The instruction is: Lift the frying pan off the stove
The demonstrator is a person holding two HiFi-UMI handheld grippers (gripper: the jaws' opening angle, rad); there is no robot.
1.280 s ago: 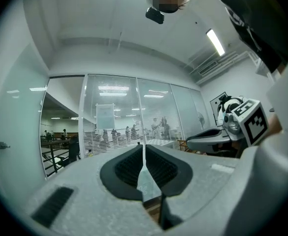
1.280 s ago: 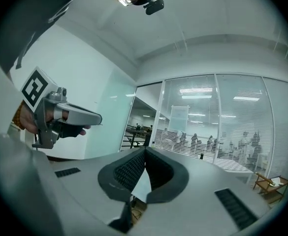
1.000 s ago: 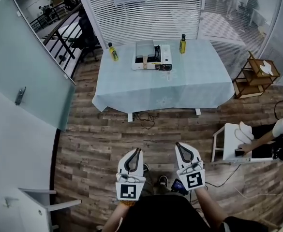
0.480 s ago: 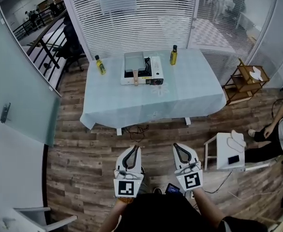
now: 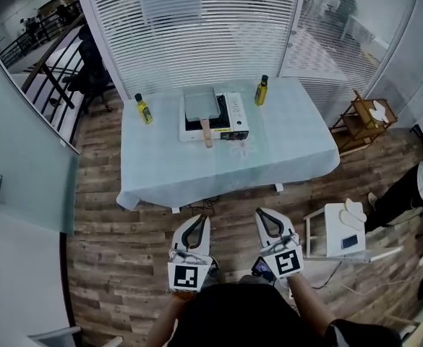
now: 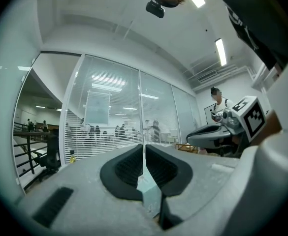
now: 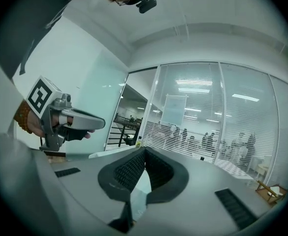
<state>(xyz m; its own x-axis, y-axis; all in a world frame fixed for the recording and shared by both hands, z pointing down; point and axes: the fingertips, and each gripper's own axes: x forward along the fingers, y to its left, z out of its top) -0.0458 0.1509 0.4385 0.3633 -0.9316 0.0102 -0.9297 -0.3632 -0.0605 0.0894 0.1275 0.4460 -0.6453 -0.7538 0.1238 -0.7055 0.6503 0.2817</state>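
A grey square frying pan (image 5: pixel 199 104) with a wooden handle (image 5: pixel 207 131) rests on a white portable stove (image 5: pixel 215 117) at the back of a table with a pale blue cloth (image 5: pixel 225 157). Both grippers are held low in front of me, well short of the table. My left gripper (image 5: pixel 202 219) is shut with nothing in it, its black pads (image 6: pixel 134 166) meeting. My right gripper (image 5: pixel 260 213) is shut and empty too, pads (image 7: pixel 134 171) together. In the left gripper view the right gripper (image 6: pixel 208 132) appears at the right; in the right gripper view the left gripper (image 7: pixel 97 123) shows at the left.
Two yellow bottles (image 5: pixel 144 109) (image 5: pixel 260 90) stand on the table either side of the stove. A white stool (image 5: pixel 343 229) stands right of me, a wooden rack (image 5: pixel 369 121) beyond it. Glass walls with blinds (image 5: pixel 197 27) lie behind the table. Wooden floor (image 5: pixel 124 237) lies between me and the table.
The view has shifted: the table and stove now lie slightly lower and more central in the head view. Both grippers stay shut, low in front of me.
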